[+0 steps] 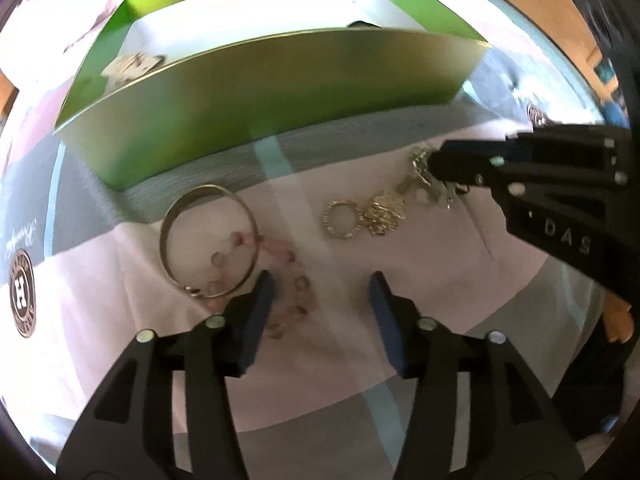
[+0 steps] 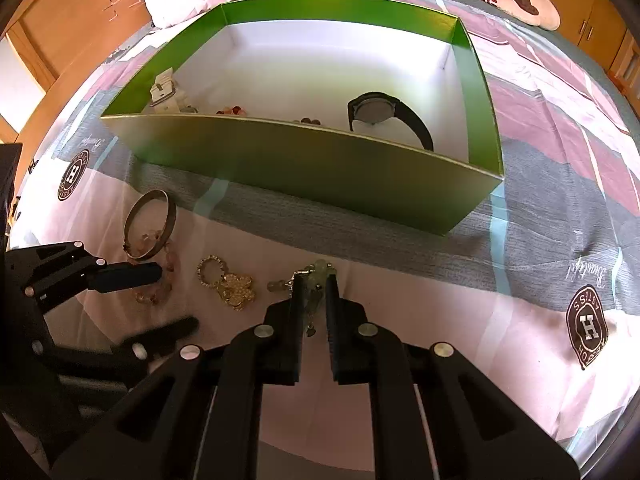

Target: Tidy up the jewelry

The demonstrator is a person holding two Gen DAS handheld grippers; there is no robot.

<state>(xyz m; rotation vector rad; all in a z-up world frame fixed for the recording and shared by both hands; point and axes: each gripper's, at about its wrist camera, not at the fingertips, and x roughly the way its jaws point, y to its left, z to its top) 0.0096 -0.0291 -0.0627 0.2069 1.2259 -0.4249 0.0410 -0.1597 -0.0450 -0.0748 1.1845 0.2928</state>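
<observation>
The pale green bead bracelet (image 2: 312, 280) is lying on the bed's pink-and-grey cover (image 2: 460, 320), just in front of the green box (image 2: 320, 160), and the right hand-held gripper (image 2: 313, 280) is pointing steeply down with its jaws nearly together, clamping on that strand. Beside it, the gold flower piece with its ring (image 2: 228, 284), the pink bead bracelet (image 1: 290, 300) and the metal bangle (image 1: 208, 240) are waiting on the cover. Inside the box, a black watch (image 2: 390, 118), a white piece (image 2: 164, 90) and some beads are already sitting, so I'd judge the sorting roughly half done, with four items left outside. The left hand-held gripper (image 1: 320, 284) is hovering, tilted steeply down, jaws apart and gripping nothing, one finger over the pink beads.
</observation>
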